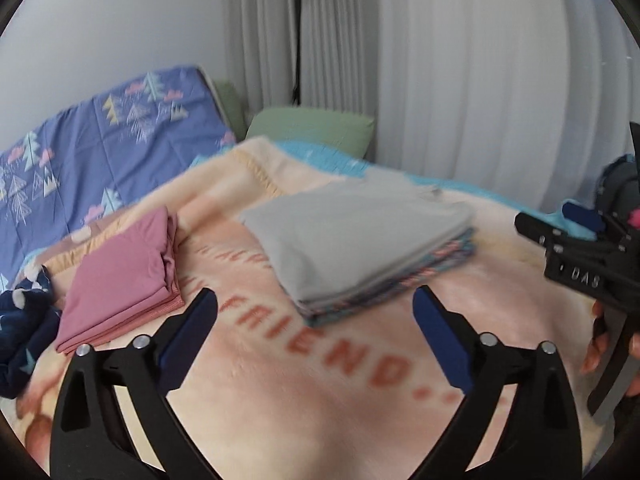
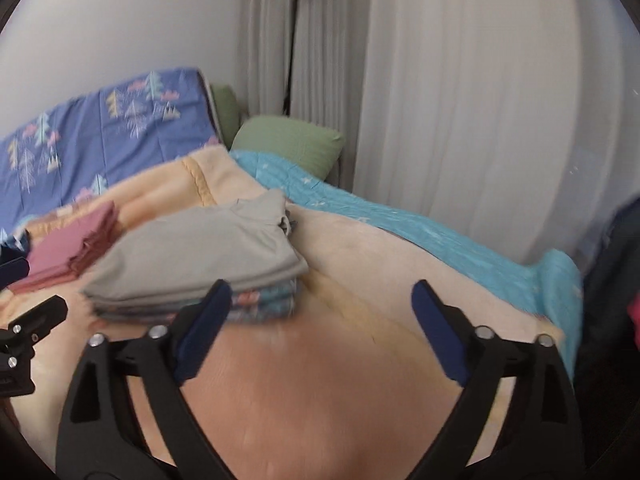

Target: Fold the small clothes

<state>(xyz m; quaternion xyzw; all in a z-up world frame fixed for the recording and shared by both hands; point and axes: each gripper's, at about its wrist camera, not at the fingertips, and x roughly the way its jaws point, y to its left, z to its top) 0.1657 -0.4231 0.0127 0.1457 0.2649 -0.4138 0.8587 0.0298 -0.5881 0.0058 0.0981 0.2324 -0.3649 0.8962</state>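
Hovering over the peach blanket (image 1: pixel 320 400) on the bed, the left gripper (image 1: pixel 312 344) and right gripper (image 2: pixel 320 328) hold their fingers wide and empty; the grey folded garment (image 1: pixel 352 236) tops the stack, probably just set down, beside the pink folded garment (image 1: pixel 120 276).

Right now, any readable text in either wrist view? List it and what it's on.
"FRIEND..." printed in red on the peach blanket, clear.
"DAS" on the right tool, seen from the left wrist; anything before it is unreadable.
A blurred red line above "FRIEND..." on the blanket: unreadable.
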